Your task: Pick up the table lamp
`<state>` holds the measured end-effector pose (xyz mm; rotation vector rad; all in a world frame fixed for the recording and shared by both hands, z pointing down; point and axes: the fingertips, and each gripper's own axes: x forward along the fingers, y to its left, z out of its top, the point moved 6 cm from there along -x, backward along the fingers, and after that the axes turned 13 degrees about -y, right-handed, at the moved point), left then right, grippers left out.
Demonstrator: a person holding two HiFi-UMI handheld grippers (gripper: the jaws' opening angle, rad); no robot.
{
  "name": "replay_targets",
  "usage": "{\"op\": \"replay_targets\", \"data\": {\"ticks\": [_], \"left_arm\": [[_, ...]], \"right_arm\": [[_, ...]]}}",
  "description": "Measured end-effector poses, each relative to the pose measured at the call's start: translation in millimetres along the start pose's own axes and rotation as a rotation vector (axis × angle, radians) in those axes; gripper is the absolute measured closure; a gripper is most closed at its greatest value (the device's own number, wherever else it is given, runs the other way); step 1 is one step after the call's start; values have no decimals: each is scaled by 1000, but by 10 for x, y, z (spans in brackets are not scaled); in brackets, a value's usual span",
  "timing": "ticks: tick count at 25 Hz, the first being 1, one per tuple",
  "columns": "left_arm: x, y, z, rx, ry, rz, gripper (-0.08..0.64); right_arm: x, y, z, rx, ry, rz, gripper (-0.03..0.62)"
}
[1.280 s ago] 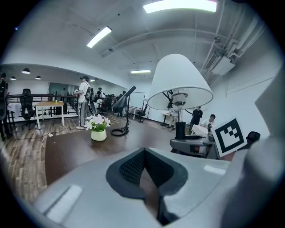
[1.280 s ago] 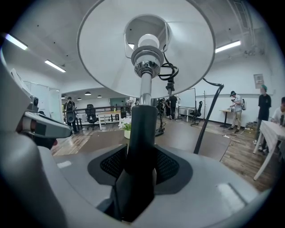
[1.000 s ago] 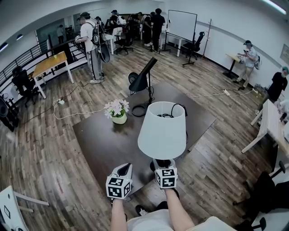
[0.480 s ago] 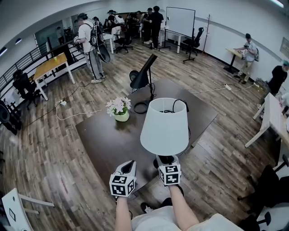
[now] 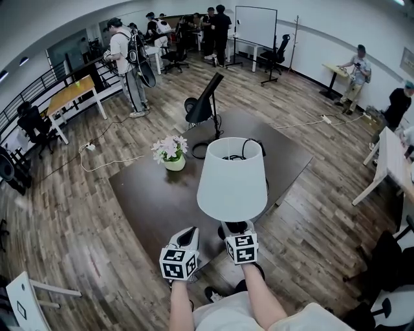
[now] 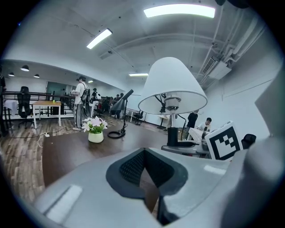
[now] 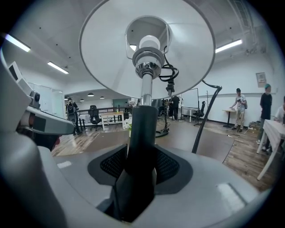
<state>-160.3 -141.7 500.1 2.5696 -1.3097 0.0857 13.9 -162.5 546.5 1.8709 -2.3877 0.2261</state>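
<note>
Gripping the table lamp [image 5: 231, 181] by its black stem [image 7: 142, 129], the right gripper [image 7: 141, 165] clamps narrow beneath the white shade [image 7: 147, 49]. Just beside it, the left gripper [image 6: 143, 171] is pinched together and empty at the near edge of the brown table [image 5: 145, 194].

We see a wood-plank floor [image 5: 77, 194] running through a large open office with white walls [image 5: 323, 32]. A dark table [image 5: 149, 200] fills the middle of the head view. At upper left stand a yellow-topped desk [image 5: 71, 92], a black railing [image 5: 32, 84] and a black chair [image 5: 31, 119]. At the top are a whiteboard [image 5: 256, 26], a coat stand [image 5: 294, 39] and people [image 5: 213, 26]. A pale desk [image 5: 391, 171] sits at the right edge. A white cable [image 5: 107, 163] trails across the floor at left. Strip lights [image 6: 179, 10] line the ceiling in the left gripper view.
</note>
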Motion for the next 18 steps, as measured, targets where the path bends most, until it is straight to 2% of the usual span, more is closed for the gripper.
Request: {"op": "replay_targets", "data": {"ticks": [18], "left_arm": [[42, 41, 3, -1, 8, -4, 558]], "right_arm": [[103, 17, 28, 11, -3, 7, 385]]}}
